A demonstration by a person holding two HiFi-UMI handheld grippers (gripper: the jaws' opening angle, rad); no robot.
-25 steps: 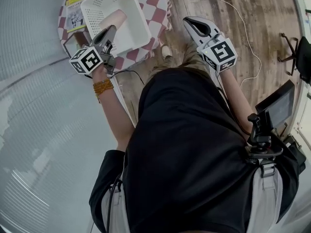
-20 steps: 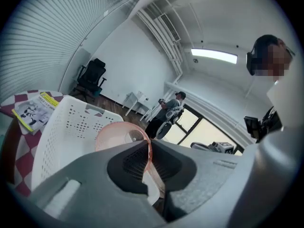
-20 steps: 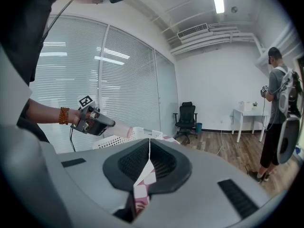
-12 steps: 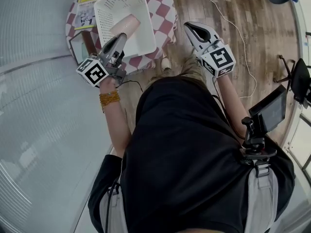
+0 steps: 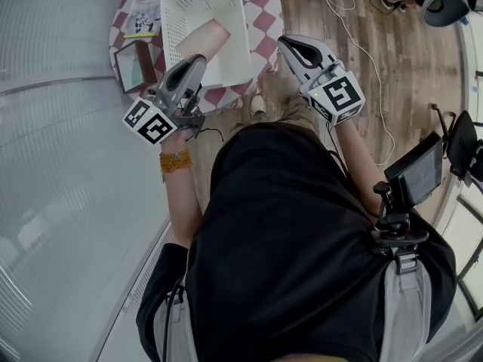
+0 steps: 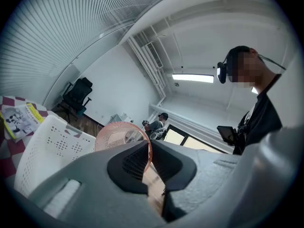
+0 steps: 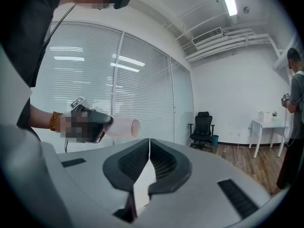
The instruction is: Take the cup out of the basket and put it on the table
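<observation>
A translucent pink cup (image 5: 201, 39) lies on its side in the air over the white perforated basket (image 5: 226, 6). My left gripper (image 5: 196, 60) is shut on the cup's rim. In the left gripper view the cup (image 6: 118, 136) sticks out ahead of the left gripper (image 6: 148, 147), with one wall pinched between the pads, and the basket (image 6: 50, 146) sits below left. My right gripper (image 5: 287, 44) hovers over the table's right edge, shut and empty. The right gripper view shows its jaws (image 7: 149, 144) pressed together and, further off, the cup (image 7: 122, 126) held by the left gripper.
The basket stands on a round table with a red-and-white checked cloth (image 5: 263, 23). A magazine (image 5: 146, 15) and a framed picture (image 5: 134, 63) lie at the table's left. A white cable (image 5: 355, 21) runs over the wooden floor, and an office chair (image 5: 462, 138) stands at the right.
The head view has swung, so the table and basket now sit further right and lower in the picture. The left gripper has kept its grip on the cup over the basket throughout.
</observation>
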